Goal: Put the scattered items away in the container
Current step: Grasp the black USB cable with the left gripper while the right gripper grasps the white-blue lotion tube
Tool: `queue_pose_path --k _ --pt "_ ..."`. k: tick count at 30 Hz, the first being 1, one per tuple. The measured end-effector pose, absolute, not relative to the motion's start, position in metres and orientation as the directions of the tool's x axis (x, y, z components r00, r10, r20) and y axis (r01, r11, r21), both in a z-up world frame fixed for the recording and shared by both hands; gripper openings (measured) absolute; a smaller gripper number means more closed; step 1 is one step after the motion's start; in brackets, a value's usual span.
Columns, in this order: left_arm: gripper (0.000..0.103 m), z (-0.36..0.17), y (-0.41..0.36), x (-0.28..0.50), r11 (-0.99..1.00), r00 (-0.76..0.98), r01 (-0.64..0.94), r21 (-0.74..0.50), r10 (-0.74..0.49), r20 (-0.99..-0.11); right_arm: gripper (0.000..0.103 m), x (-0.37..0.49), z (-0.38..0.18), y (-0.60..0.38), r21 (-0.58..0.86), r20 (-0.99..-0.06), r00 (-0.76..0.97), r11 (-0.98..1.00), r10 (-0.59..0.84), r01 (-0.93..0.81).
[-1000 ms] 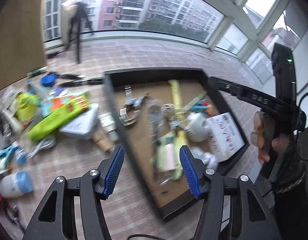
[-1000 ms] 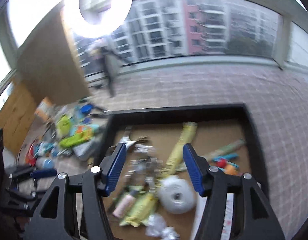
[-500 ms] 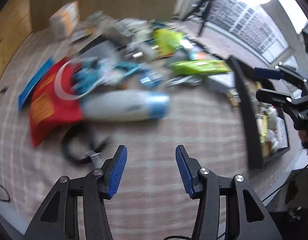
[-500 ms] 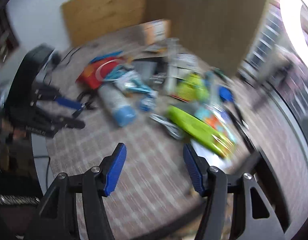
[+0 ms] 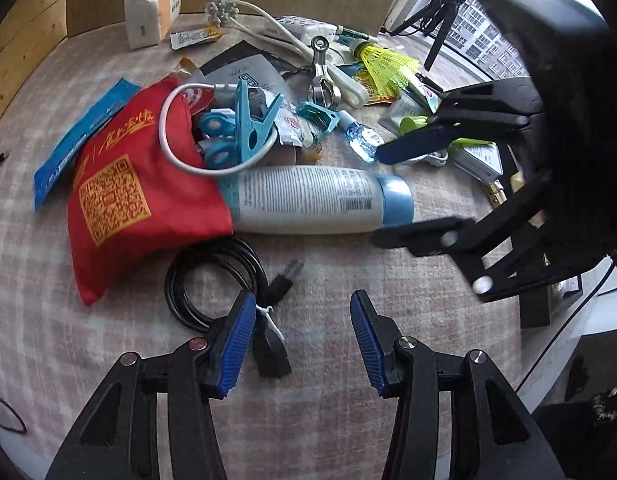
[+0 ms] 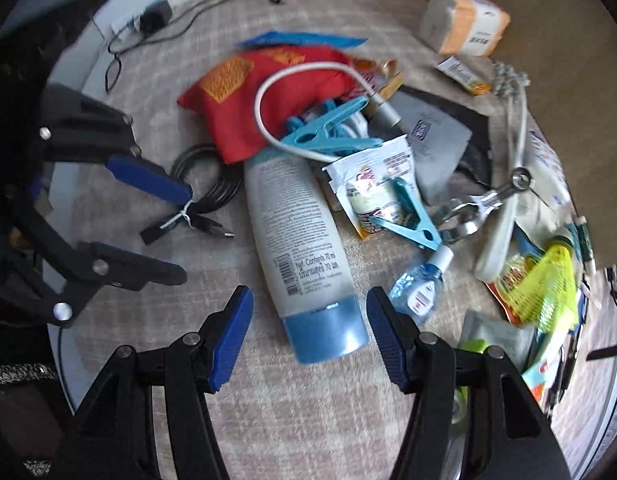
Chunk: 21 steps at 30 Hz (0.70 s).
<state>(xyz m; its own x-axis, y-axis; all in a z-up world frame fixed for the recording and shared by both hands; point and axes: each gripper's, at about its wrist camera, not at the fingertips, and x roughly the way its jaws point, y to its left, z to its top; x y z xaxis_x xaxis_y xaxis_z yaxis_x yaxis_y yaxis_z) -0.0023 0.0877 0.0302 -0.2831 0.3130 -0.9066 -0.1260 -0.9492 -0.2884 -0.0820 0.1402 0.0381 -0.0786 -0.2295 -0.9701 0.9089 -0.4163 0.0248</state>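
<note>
A: The left gripper (image 5: 300,340), jaws parted after narrowing a little, hangs over the coiled black cable (image 5: 212,276) — its plug sits between the pads, not pinched.

B: The right gripper (image 6: 308,338) gapes around the blue cap of the white tube (image 6: 296,232), untouched.

A: Only the left view shows the container's dark edge (image 5: 534,312), behind the right gripper.

B: Mine alone catches a charger (image 6: 154,20) far off.

soft even daylight, faint shadows, strong fisheye bending at dark edges, slight motion blur in right wrist view
</note>
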Motion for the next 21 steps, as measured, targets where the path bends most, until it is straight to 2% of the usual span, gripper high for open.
queue_pose_path --k 10,12,14,16,21 --pt "0.046 0.013 0.088 -0.016 -0.965 -0.246 -0.079 -0.25 0.262 -0.933 0.058 -0.087 0.024 0.13 0.044 -0.974 -0.052 -0.411 -0.22 0.91" --pt "0.043 0.012 0.092 -0.017 -0.969 -0.255 -0.087 -0.232 0.246 -0.935 0.058 -0.088 0.022 0.128 0.035 -0.975 -0.059 -0.407 -0.215 0.913" --pt "0.031 0.012 0.097 -0.018 -0.974 -0.267 -0.094 -0.208 0.226 -0.937 0.057 -0.088 0.024 0.126 0.031 -0.974 -0.064 -0.41 -0.217 0.911" --pt "0.025 0.011 0.095 -0.017 -0.97 -0.278 -0.078 -0.229 0.242 -0.93 0.053 -0.089 0.026 0.127 0.026 -0.975 -0.071 -0.426 -0.21 0.904" --pt "0.023 0.012 0.084 -0.006 -0.943 -0.286 -0.022 -0.332 0.324 -0.902 0.047 -0.079 0.033 0.136 0.043 -0.975 -0.061 -0.451 -0.214 0.892"
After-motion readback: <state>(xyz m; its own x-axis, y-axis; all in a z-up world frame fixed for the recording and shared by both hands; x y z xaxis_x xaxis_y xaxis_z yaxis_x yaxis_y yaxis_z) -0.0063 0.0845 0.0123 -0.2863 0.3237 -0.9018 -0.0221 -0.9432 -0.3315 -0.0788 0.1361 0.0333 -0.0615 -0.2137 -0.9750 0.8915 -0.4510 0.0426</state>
